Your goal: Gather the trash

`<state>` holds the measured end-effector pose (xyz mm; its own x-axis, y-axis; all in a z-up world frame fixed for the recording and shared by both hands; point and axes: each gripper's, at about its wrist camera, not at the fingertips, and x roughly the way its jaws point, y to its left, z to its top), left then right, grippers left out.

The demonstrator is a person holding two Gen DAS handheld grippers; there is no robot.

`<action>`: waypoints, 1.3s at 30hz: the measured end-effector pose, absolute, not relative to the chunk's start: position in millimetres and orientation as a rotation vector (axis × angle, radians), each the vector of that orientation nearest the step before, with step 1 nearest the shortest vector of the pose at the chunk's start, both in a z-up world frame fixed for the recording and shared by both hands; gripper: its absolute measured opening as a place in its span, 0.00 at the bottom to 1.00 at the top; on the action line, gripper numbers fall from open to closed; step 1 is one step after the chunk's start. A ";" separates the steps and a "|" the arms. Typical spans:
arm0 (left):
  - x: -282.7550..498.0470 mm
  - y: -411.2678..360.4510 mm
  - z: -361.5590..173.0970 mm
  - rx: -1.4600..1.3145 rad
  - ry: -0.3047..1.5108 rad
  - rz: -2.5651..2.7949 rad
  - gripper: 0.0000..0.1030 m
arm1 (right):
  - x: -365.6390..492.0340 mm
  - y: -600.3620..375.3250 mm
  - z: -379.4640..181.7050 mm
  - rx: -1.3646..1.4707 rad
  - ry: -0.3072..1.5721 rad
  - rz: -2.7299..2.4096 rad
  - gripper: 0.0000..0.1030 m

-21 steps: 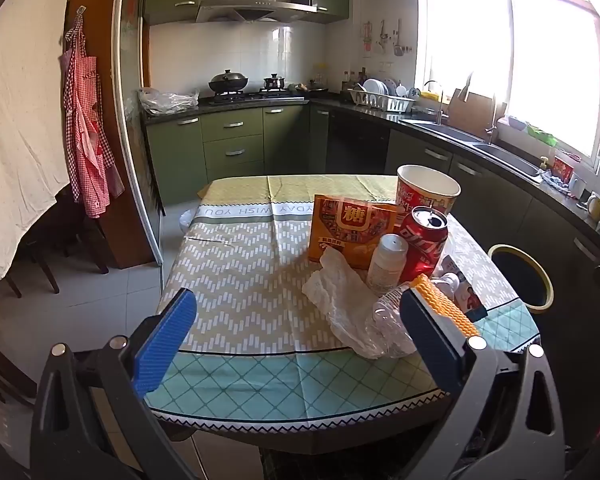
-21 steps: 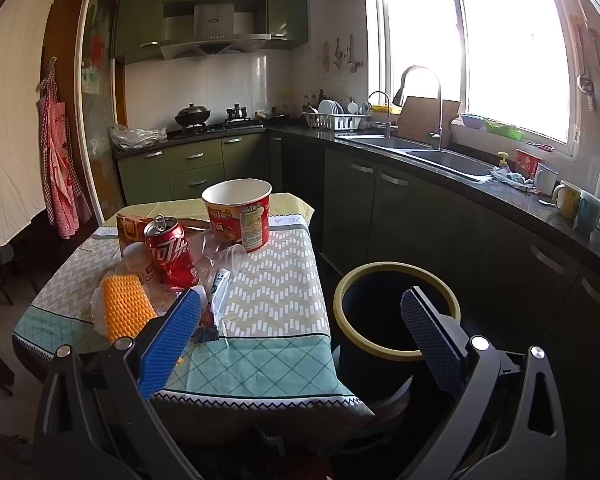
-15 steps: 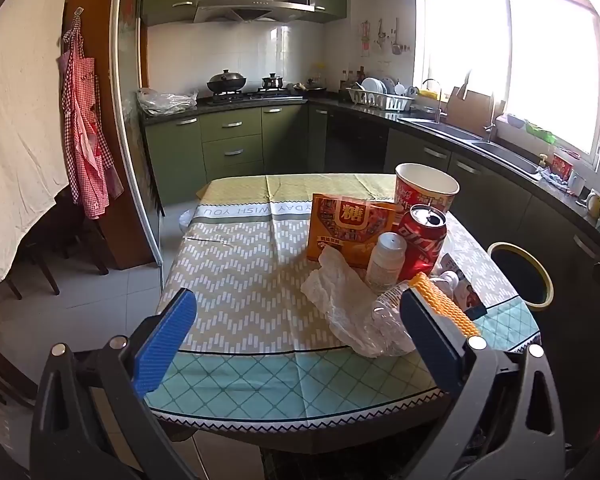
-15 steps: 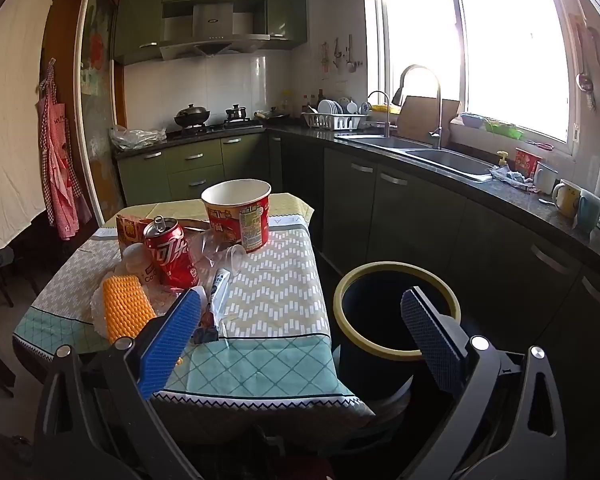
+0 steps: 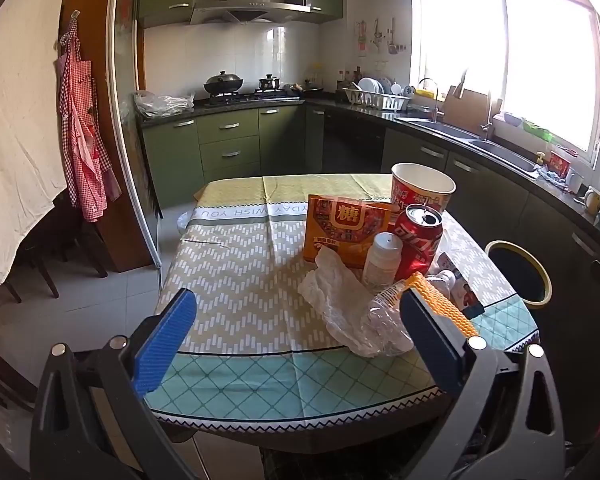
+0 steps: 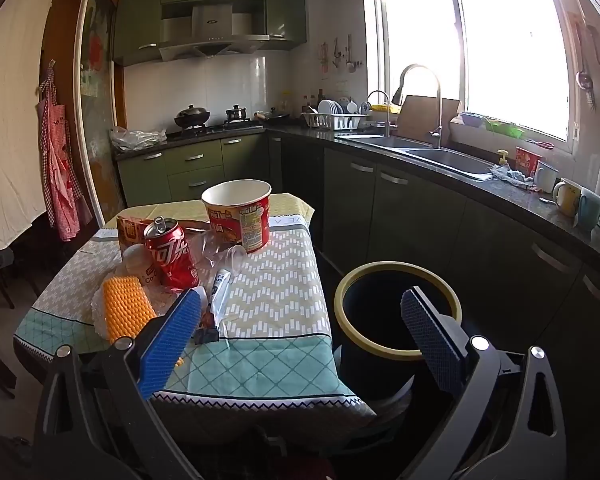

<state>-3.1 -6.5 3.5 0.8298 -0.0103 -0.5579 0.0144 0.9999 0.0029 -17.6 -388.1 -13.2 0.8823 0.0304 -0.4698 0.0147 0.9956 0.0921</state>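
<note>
Table (image 5: 240, 280), patterned cloth. Trash grouped at its right side:
- noodle cup (image 5: 422, 194), upright, farthest back;
- orange snack box (image 5: 346, 232), standing;
- red soda can (image 5: 418, 240), upright, opened, just beside the box;
- white bottle (image 5: 382, 258), in front of the can;
- crumpled clear plastic bag (image 5: 340, 304) and crushed plastic bottle (image 5: 384, 312), nearest the table edge.

Bin (image 6: 396, 312), dark with yellow rim, on the floor beside the table, open.

Left gripper (image 5: 296, 334): fingers spread, holding nothing, short of the table edge.

Right gripper (image 6: 300, 334): fingers spread, holding nothing, the bin seen between them.
</note>
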 end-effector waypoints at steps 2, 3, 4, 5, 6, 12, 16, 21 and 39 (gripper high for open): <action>-3.7 -7.4 4.2 0.009 0.593 -0.015 0.94 | -17.4 -388.1 -13.2 0.094 0.490 0.007 0.96; -2.0 -5.9 1.6 0.007 0.595 -0.014 0.94 | -17.4 -388.0 -13.2 0.094 0.490 0.007 0.96; -2.1 -5.7 1.7 0.007 0.594 -0.014 0.94 | -17.4 -388.0 -13.2 0.095 0.490 0.008 0.96; -2.2 -5.4 1.9 0.007 0.594 -0.014 0.94 | -17.3 -388.0 -13.1 0.095 0.490 0.008 0.96; -2.3 -5.0 2.0 0.007 0.594 -0.014 0.94 | -17.2 -387.9 -13.0 0.096 0.490 0.009 0.96; -2.0 -7.0 1.3 0.009 0.597 -0.013 0.94 | -17.9 -388.5 -14.0 0.096 0.490 0.007 0.96; -1.8 -6.2 -1.5 0.009 0.599 -0.016 0.94 | -15.4 -386.7 -13.3 0.095 0.492 0.009 0.96; -1.6 -5.5 -2.7 0.010 0.602 -0.016 0.94 | -15.1 -387.7 -14.3 0.097 0.492 0.007 0.96; 0.4 -6.8 -4.1 0.019 0.608 -0.023 0.94 | -14.4 -385.6 -17.1 0.097 0.495 0.009 0.96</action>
<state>0.4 -6.8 -4.1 0.8203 -0.0157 -0.5717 0.0272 0.9996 0.0116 -14.4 -385.6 -17.1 0.8800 0.0317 -0.4738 0.0154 0.9953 0.0952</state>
